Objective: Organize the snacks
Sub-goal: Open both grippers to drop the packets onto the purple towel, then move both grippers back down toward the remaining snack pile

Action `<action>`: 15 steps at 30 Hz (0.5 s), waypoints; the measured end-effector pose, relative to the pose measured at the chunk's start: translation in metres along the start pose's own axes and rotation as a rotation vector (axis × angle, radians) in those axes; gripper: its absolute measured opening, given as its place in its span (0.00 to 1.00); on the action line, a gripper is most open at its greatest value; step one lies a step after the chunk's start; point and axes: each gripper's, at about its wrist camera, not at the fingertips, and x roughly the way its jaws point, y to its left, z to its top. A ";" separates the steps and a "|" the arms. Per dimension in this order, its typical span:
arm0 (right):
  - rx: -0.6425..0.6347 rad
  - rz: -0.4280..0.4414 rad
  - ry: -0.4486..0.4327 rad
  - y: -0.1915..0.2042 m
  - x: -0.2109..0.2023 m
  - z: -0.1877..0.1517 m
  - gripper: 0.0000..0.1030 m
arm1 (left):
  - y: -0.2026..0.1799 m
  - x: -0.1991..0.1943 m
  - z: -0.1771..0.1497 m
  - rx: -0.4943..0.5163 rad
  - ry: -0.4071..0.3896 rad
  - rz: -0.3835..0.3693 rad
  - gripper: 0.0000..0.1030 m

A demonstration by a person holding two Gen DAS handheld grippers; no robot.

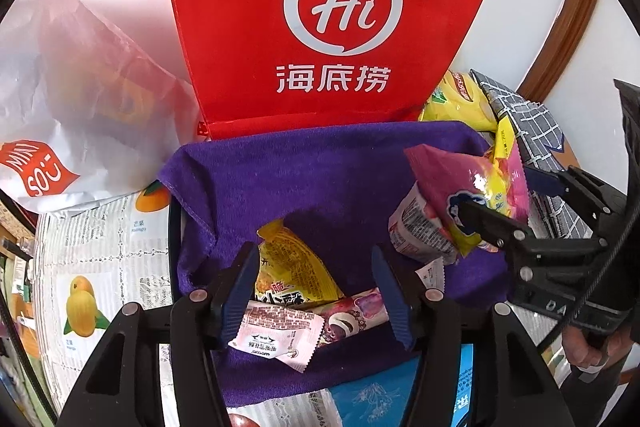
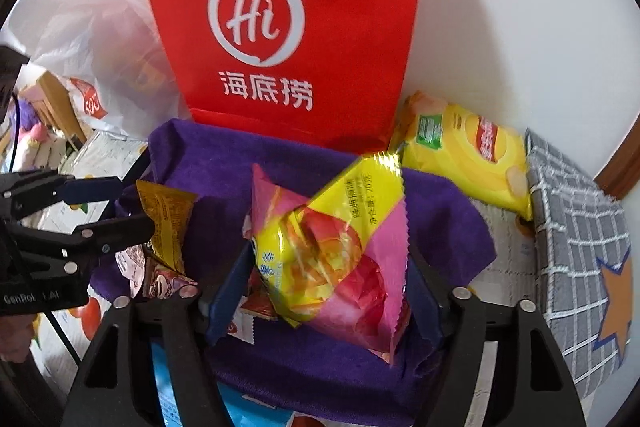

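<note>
White wall behind, w/ red paper bag [image 1: 320, 27] standing against it. In front, purple towel [image 1: 312, 179] lines a tray on the bench. Right gripper [image 2: 328, 287] jaws clamped on pink-yellow snack bag [image 2: 336, 259], held above towel's right side. Left gripper [image 1: 316, 291] jaws wide apart, holding nothing, over yellow snack packet [image 1: 292, 271], white sachet [image 1: 276, 335] & purple-wrapped snack [image 1: 352, 315] lying on towel. Yellow chip bag [image 2: 468, 155] right of red bag.

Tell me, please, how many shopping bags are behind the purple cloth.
2. The red paper bag stands directly behind the purple cloth, against the wall. The white plastic bag slumps to its left. Another could be hidden behind them.
</note>
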 end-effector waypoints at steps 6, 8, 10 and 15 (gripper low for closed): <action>0.031 0.014 -0.013 -0.001 -0.014 0.003 0.77 | 0.001 -0.008 0.001 -0.004 -0.010 -0.011 0.56; 0.032 -0.002 -0.039 0.000 -0.024 0.004 0.77 | 0.002 -0.013 0.001 -0.008 -0.017 -0.017 0.56; 0.033 -0.014 -0.069 0.001 -0.037 0.006 0.77 | 0.003 -0.017 0.001 -0.014 -0.025 -0.022 0.57; 0.082 -0.002 -0.132 0.002 -0.064 0.002 0.77 | 0.000 -0.022 0.001 -0.012 -0.028 -0.027 0.58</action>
